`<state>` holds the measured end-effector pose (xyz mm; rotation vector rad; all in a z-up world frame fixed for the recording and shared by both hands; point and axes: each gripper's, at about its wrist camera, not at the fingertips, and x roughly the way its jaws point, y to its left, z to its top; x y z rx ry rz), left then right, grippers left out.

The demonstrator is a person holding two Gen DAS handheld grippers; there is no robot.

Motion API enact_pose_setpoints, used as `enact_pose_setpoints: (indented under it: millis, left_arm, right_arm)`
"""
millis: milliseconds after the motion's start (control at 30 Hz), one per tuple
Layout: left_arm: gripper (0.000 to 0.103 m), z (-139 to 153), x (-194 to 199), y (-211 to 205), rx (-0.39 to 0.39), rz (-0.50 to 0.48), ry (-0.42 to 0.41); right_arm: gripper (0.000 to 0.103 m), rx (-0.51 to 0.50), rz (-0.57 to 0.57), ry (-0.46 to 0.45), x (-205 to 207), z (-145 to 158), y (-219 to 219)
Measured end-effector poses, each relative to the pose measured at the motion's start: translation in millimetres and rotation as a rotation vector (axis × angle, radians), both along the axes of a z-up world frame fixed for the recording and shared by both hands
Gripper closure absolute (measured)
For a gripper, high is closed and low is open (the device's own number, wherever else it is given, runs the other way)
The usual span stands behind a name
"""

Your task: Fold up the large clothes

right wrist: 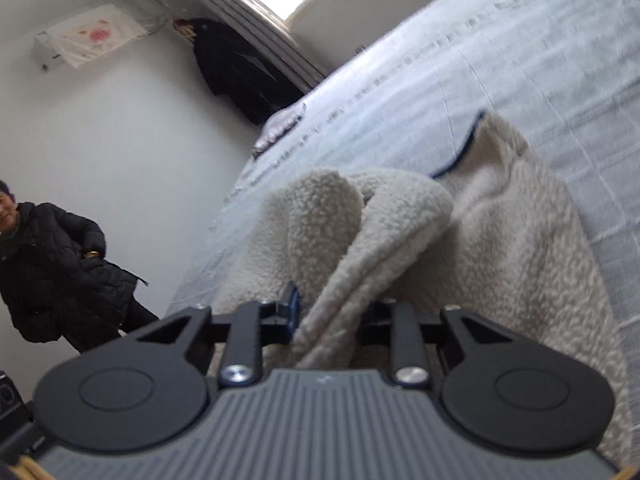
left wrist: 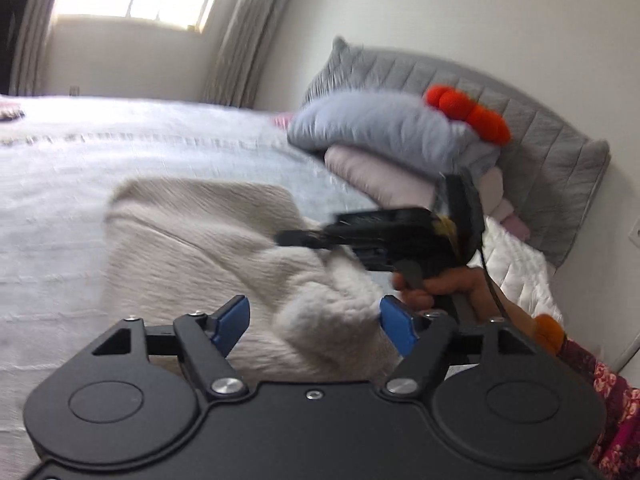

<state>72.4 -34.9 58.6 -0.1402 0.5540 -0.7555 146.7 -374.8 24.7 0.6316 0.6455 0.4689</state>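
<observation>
A cream fleece garment [left wrist: 192,240] lies crumpled on the pale bedspread [left wrist: 60,200]. In the left wrist view my left gripper [left wrist: 318,324] stands open, its blue pads [left wrist: 236,320] on either side of a raised fleece lump without pressing it. Beyond it, a hand [left wrist: 440,284] holds my right gripper [left wrist: 286,238], pointing left over the garment. In the right wrist view my right gripper [right wrist: 326,308] is shut on a thick fold of the fleece garment [right wrist: 500,240], lifted off the bedspread [right wrist: 520,60]. One blue pad [right wrist: 294,308] shows; the other is hidden by cloth. A dark trim [right wrist: 460,152] edges the garment.
A grey quilted pillow [left wrist: 540,140] leans on the wall, with a stack of folded clothes [left wrist: 380,124] and orange pom-poms [left wrist: 472,114] in front. A person in a black coat [right wrist: 52,272] stands beside the bed. A dark coat [right wrist: 240,72] hangs by the curtain.
</observation>
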Motion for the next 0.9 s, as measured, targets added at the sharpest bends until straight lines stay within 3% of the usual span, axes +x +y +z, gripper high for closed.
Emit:
enact_pose_setpoints:
  millis: [67,200,333,400,500,567,633,733,900]
  left_arm:
    - [0.032,9,0,17,-0.025,0.045,-0.038]
    - [0.032,10,21,30,0.02,0.115,-0.081]
    - [0.035,-13,54,20,0.056,0.104,-0.046]
    - [0.033,-28,67,8,0.036,0.068,-0.016]
    - [0.033,-44,77,-5,-0.011,0.005,0.058]
    - [0.033,-50,75,-22,0.024,-0.018,0.042]
    - [0.033,-52,70,-35,0.054,-0.03,0.009]
    - [0.033,-47,69,-45,0.095,-0.024,-0.002]
    - [0.033,-43,67,-51,0.127,0.001,0.005]
  right_arm:
    - [0.08,-0.036,-0.005,-0.037,-5,17,-7]
    - [0.08,-0.068,-0.042,-0.072,-4,39,-25]
    - [0.08,-0.062,-0.108,-0.035,9,34,-55]
    - [0.077,-0.08,-0.129,0.015,12,24,-68]
    - [0.07,-0.199,-0.169,0.107,11,10,-83]
    - [0.068,-0.33,-0.221,0.085,1,17,-88]
    - [0.067,-0.349,-0.232,0.06,-7,30,-90]
    - [0.06,-0.38,-0.238,-0.005,-15,57,-70]
    - [0.048,-0.397,-0.181,-0.103,-12,89,8]
